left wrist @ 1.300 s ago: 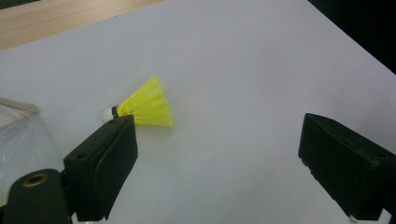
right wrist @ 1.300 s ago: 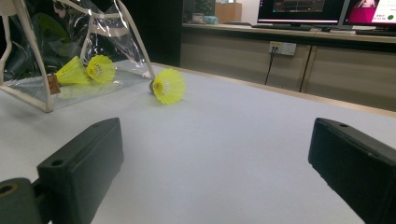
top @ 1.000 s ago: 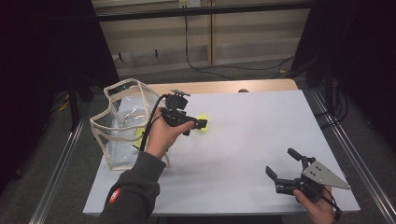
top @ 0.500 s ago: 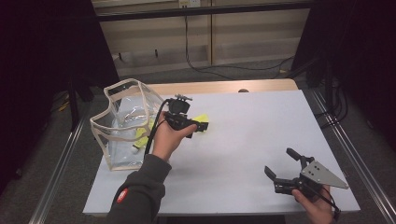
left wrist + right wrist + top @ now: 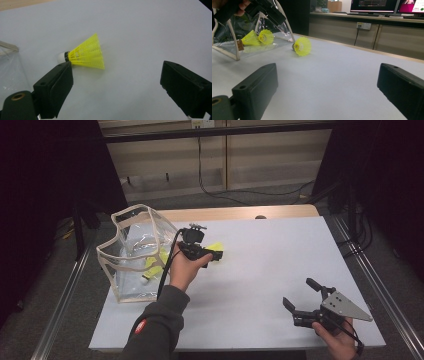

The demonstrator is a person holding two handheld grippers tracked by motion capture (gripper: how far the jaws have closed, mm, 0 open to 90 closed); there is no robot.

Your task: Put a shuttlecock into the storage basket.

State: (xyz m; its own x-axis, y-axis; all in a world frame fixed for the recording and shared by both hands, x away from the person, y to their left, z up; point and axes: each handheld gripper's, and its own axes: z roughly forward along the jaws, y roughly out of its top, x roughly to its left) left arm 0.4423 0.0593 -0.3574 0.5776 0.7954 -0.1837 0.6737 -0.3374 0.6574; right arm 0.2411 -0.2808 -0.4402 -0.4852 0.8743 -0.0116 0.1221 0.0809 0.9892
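A yellow shuttlecock (image 5: 86, 53) with a white cork lies on its side on the pale table (image 5: 270, 250). My left gripper (image 5: 117, 68) hovers just over it, open, with the shuttlecock ahead of the jaws and close to the left one. From above, that left gripper (image 5: 212, 254) covers most of the shuttlecock (image 5: 216, 246). My right gripper (image 5: 300, 295) rests open near the table's front right, holding nothing. The right gripper view looks between its jaws (image 5: 328, 68) at the shuttlecock (image 5: 302, 46) farther off.
A clear plastic bag (image 5: 116, 270) with a beige rim stands open at the table's left, and two yellow shuttlecocks (image 5: 258, 37) lie inside it. A metal rail (image 5: 372, 280) runs along the table's right side.
The left hand has come down with its gripper, closer over the loose shuttlecock. The jaws stayed open. The right gripper has kept still.
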